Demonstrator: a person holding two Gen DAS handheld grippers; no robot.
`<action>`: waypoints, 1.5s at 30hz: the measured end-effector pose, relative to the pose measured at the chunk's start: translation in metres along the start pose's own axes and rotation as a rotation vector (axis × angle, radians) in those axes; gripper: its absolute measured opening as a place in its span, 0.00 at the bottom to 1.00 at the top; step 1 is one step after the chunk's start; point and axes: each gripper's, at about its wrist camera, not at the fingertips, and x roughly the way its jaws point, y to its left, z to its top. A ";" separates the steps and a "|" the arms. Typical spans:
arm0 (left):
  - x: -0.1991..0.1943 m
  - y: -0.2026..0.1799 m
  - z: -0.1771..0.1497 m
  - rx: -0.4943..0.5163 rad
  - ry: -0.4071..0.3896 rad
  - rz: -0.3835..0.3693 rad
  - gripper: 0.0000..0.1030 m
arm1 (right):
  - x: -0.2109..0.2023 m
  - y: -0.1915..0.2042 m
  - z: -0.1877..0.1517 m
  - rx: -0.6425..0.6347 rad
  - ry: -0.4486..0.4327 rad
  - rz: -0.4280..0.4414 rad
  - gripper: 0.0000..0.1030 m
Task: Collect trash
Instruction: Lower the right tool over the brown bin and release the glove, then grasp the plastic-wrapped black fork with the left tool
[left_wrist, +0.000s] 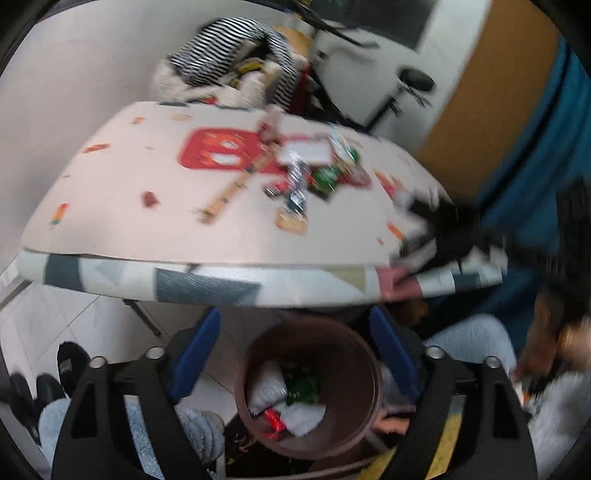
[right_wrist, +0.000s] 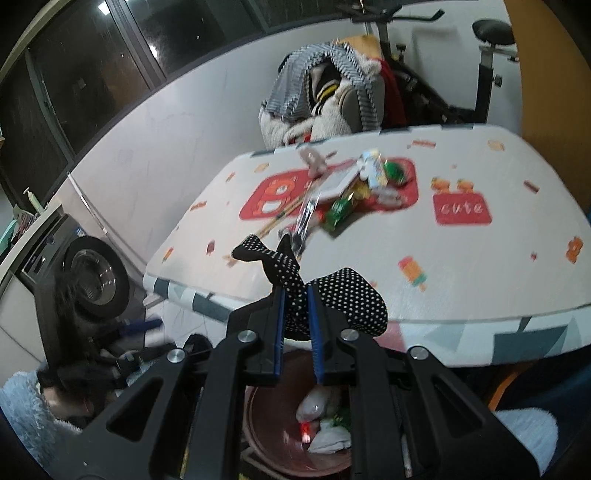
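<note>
black white-dotted sock (right_wrist: 295, 277) pinched in right gripper (right_wrist: 295, 299) (left gripper (left_wrist: 295, 332) spread).

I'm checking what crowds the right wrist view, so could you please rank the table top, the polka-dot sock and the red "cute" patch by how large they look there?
1. Table top, by far the largest.
2. Polka-dot sock, though it is nearest the camera, held in the right gripper, which inflates it.
3. Red "cute" patch, smallest.
</note>
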 end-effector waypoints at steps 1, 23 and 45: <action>-0.005 0.003 0.004 -0.025 -0.026 0.019 0.87 | 0.004 0.003 -0.004 -0.006 0.021 0.006 0.15; -0.014 0.027 0.004 -0.178 -0.095 0.166 0.93 | 0.077 0.026 -0.053 -0.011 0.386 -0.018 0.16; -0.006 0.028 0.000 -0.184 -0.064 0.162 0.93 | 0.085 0.024 -0.050 -0.046 0.416 -0.102 0.94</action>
